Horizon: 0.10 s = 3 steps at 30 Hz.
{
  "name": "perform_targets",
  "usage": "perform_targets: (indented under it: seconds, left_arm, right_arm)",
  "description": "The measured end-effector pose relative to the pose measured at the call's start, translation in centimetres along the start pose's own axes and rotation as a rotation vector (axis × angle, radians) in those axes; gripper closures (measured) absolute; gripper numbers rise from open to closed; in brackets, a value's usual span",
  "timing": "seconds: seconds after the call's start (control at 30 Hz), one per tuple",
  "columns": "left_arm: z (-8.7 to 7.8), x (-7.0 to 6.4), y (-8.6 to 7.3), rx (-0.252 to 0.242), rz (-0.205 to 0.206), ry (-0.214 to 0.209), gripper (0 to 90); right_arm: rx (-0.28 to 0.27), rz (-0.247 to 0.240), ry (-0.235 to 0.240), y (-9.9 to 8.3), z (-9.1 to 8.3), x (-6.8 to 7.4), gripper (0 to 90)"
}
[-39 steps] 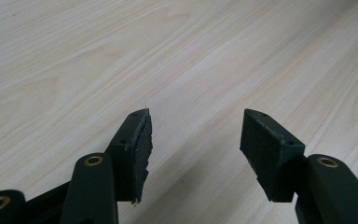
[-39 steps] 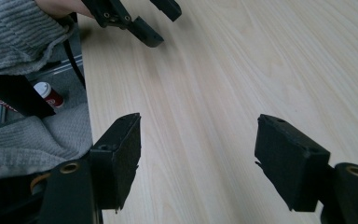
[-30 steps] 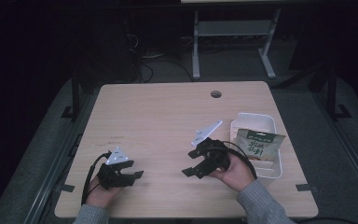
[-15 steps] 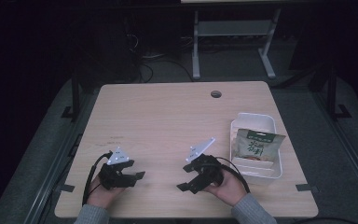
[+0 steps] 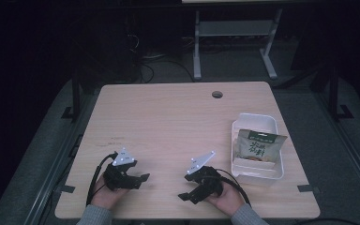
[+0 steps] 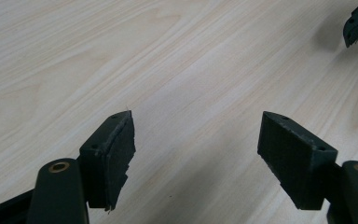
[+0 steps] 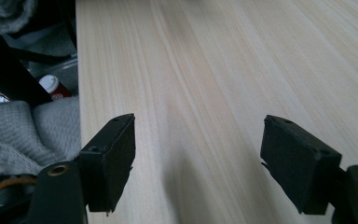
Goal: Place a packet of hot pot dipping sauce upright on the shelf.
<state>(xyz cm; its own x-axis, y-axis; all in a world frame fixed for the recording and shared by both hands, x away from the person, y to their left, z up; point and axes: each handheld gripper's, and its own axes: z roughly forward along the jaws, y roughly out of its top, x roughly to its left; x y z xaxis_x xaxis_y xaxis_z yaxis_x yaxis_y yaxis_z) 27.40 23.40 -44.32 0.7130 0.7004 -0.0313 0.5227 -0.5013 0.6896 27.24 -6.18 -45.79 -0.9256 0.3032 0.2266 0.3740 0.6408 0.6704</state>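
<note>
In the high view my left gripper point(image 5: 140, 178) rests near the table's front edge at the left, held in a hand, its jaws apart and pointing right. My right gripper point(image 5: 186, 188) lies a little to its right, also in a hand, with its jaws apart and pointing left toward the front edge. The left gripper view has my left gripper point(image 6: 196, 135) open over bare wood, with the tip of the other gripper's jaw at the top right. In the right gripper view my right gripper point(image 7: 198, 140) is open over bare wood beside the table's edge.
A white tray point(image 5: 258, 120) stands at the right of the wooden table point(image 5: 168, 122) with a green packet point(image 5: 258, 146) leaning in it. A cable hole point(image 5: 217, 94) sits near the far edge. Beyond the table edge are a grey sleeve point(image 7: 14, 140) and a red can point(image 7: 56, 87).
My right gripper has moved away from the tray, leftward and toward the front edge, its jaws now turned to the left. The left gripper has stayed put.
</note>
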Motion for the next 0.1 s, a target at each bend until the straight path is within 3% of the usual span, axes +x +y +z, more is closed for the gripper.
perform_targets:
  seconds: [0.1]
  left_arm:
    - [0.00,-0.09,0.16,-0.004,0.007,-0.002,26.6]
  right_arm:
    - [-0.019,0.009,0.007,-0.17,0.15,0.09,24.5]
